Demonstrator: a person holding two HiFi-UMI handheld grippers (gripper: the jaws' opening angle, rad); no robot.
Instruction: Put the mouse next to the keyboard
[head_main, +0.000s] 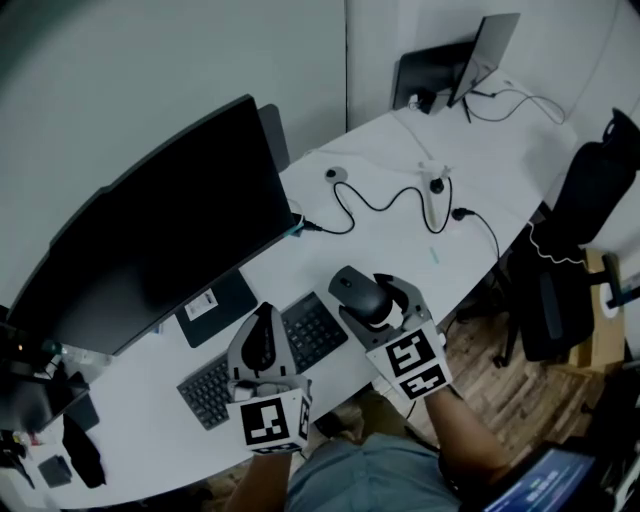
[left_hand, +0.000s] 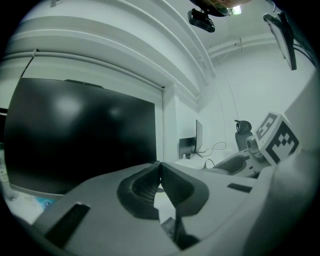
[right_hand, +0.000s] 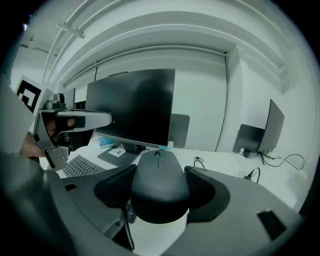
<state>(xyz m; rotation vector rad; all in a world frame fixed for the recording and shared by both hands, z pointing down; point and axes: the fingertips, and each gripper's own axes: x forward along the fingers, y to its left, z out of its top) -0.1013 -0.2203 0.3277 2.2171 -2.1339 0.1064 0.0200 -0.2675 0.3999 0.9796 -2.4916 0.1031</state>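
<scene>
A: R gripper (head_main: 370, 298) status?
B: Jaws wide, clamped on mouse (right_hand: 159, 186), pads on both its sides. Mouse is up in the jaws over the desk (head_main: 330, 255), just beside the kbd (head_main: 318, 332) right end.
A: Touching desk?
B: Can't tell.
A: L gripper (left_hand: 160, 170)?
B: Jaws together, nothing btwn them. It sits over kbd mid-section, pointing toward the monitor (head_main: 160, 240).

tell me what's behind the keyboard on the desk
Behind the keyboard sits the monitor's flat stand base with a white label on it, and above that the big dark monitor. The left tongs cover the keyboard's middle, so that part is hidden.
</scene>
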